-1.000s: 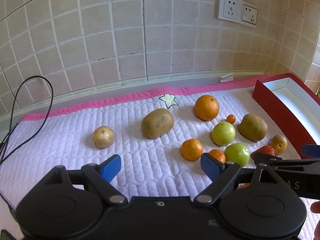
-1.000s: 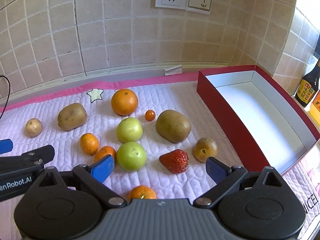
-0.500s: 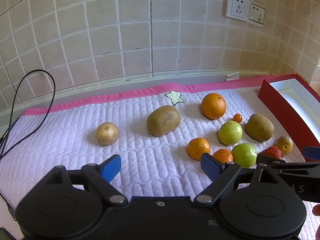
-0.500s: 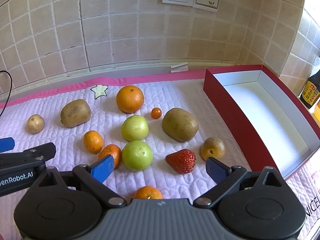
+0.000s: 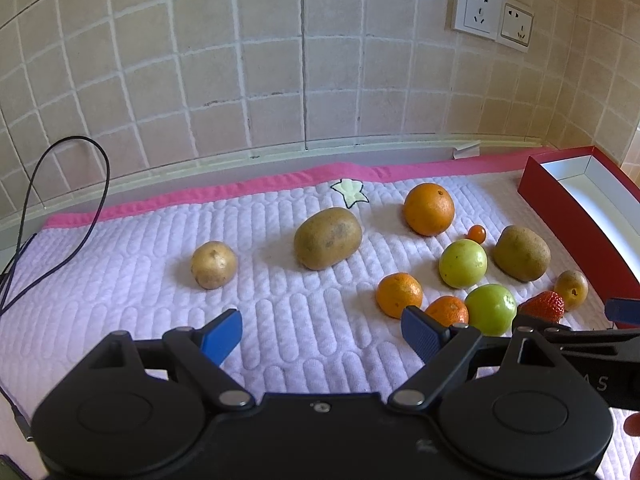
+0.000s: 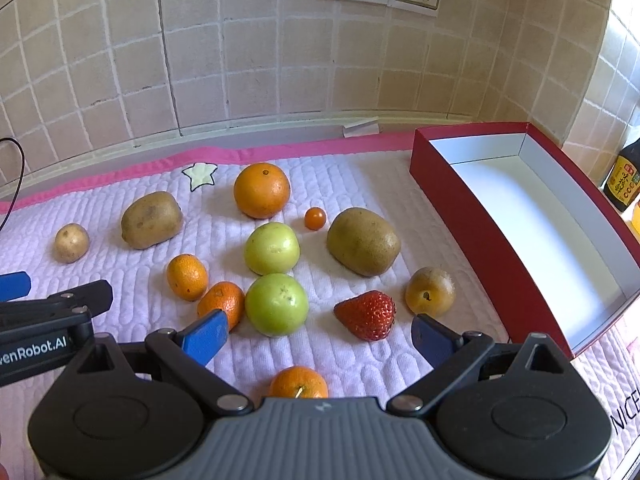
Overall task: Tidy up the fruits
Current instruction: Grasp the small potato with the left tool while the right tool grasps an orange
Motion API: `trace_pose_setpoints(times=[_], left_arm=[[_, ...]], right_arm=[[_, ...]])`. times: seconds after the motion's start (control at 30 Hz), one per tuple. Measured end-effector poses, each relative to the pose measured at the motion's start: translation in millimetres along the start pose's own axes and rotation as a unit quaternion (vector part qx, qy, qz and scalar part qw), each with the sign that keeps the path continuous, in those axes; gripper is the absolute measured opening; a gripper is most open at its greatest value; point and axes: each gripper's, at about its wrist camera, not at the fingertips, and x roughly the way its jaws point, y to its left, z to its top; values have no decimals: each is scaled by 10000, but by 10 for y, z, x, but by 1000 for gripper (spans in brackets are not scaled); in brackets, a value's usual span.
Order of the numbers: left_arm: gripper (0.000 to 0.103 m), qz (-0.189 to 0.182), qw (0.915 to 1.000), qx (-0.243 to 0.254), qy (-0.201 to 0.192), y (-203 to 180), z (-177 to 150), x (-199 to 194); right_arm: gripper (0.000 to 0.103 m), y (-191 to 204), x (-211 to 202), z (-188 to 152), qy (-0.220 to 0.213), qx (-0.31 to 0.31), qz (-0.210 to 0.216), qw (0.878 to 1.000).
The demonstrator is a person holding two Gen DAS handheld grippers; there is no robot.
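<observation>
You are holding the right claw [image 6: 316,336] wide open and empty above the quilted lilac mat [image 6: 344,360] on the surface, and the left claw [image 5: 320,332] is likewise gaping with nothing in it. Just ahead of the right claw, between its blue fingertips [image 6: 206,336], are lying the nearer round green apple [image 6: 277,304] and the red dimpled strawberry [image 6: 366,315]; a small orange mandarin [image 6: 298,383] is sitting right under the claw's body. The red cardboard box with white lining [image 6: 448,184] is standing open and empty to the claw's right.

The strawberry is probably going to be light, soft and easily bruised, so you should be closing gently across its broad middle. The apple looks firm and smooth-skinned; it may be slipping unless you are gripping across its widest girth. The brown oval kiwi [image 6: 363,241], farther ahead, seems heavier and slightly yielding.
</observation>
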Motion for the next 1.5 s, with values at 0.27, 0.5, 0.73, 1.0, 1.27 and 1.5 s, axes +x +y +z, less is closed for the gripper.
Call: trace_pose_setpoints(times=[0.27, 0.5, 0.73, 1.0, 1.27, 1.5], left_arm=[[103, -37, 10000, -21, 74, 33, 4, 103], [103, 98, 9997, -197, 137, 247, 111, 257], [103, 470, 9984, -310, -108, 735, 443, 373], [102, 323, 9978, -448, 361, 969, 444, 801], [92, 242, 9982, -384, 392, 939, 456, 1073], [50, 285, 9966, -480, 611, 947, 433, 1293]], right_arm=[[99, 20, 78, 12, 70, -16, 5, 10000], [99, 133, 192, 192, 7, -165, 55, 9998], [99, 178, 457, 712, -307, -295, 165, 9990], [93, 322, 1018, 1013, -142, -447, 254, 9986], [86, 384, 1372, 1121, 102, -471, 511, 9975], [62, 468, 1631, 1162, 429, -349, 833, 9950]])
